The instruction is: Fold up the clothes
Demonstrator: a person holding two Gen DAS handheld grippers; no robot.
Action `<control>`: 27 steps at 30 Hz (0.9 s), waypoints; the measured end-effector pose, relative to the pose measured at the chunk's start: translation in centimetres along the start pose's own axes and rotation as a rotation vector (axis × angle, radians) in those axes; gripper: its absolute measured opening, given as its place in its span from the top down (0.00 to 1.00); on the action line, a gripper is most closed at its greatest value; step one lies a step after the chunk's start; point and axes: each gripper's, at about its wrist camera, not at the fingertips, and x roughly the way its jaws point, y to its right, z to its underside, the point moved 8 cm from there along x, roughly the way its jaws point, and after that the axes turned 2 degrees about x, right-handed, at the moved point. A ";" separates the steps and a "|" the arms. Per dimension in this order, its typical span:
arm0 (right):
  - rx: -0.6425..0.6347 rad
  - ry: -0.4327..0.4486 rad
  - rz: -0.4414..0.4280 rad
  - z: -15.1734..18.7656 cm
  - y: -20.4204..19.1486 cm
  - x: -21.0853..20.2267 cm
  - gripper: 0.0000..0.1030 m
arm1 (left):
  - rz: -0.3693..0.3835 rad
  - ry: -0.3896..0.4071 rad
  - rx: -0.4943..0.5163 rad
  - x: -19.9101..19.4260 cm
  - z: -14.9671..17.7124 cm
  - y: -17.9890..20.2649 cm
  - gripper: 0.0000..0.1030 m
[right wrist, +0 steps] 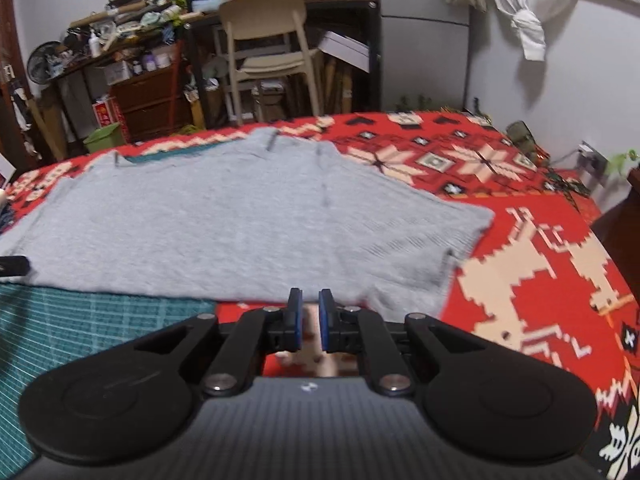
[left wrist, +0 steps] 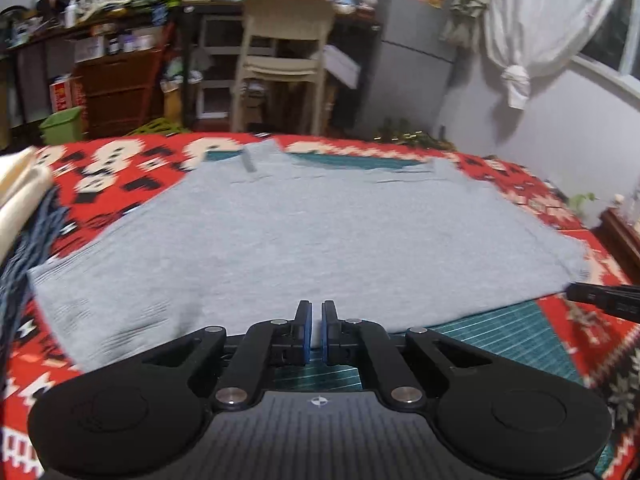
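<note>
A grey T-shirt (left wrist: 312, 232) (right wrist: 240, 220) lies spread flat on a red patterned blanket (left wrist: 120, 176) (right wrist: 520, 280), its neck toward the far edge. My left gripper (left wrist: 316, 308) hovers at the shirt's near hem, its blue pads a narrow gap apart with no cloth visibly pinched. My right gripper (right wrist: 309, 296) is at the near right corner by the sleeve, pads slightly apart, with only blanket showing between them. The other gripper's tip shows at each view's edge (left wrist: 600, 296) (right wrist: 12, 266). Both views are motion-blurred.
A teal cutting mat (left wrist: 500, 332) (right wrist: 80, 320) lies under the shirt's near edge. Folded cream and blue fabrics (left wrist: 24, 208) are stacked at the left. Beyond the bed stand a beige chair (left wrist: 284, 60) (right wrist: 268, 40), cluttered shelves and a green bin (left wrist: 62, 124).
</note>
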 end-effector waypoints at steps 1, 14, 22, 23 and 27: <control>-0.003 0.000 0.000 0.2 0.2 -0.1 0.91 | -0.005 -0.004 -0.005 -0.1 0.3 -0.5 0.97; 0.070 -0.002 0.072 -1.0 5.0 0.4 0.92 | -0.048 0.005 -0.051 -1.9 1.2 -3.7 0.97; 0.111 0.016 0.079 -1.2 6.3 -1.1 0.91 | -0.056 -0.007 -0.082 -2.8 2.2 -5.1 0.96; 0.114 0.027 0.087 -1.6 6.5 -1.1 0.91 | -0.058 -0.006 -0.082 -2.9 2.2 -5.1 0.96; 0.167 0.024 0.108 -2.8 7.7 0.2 0.84 | -0.059 0.004 -0.094 -3.2 2.0 -5.2 0.96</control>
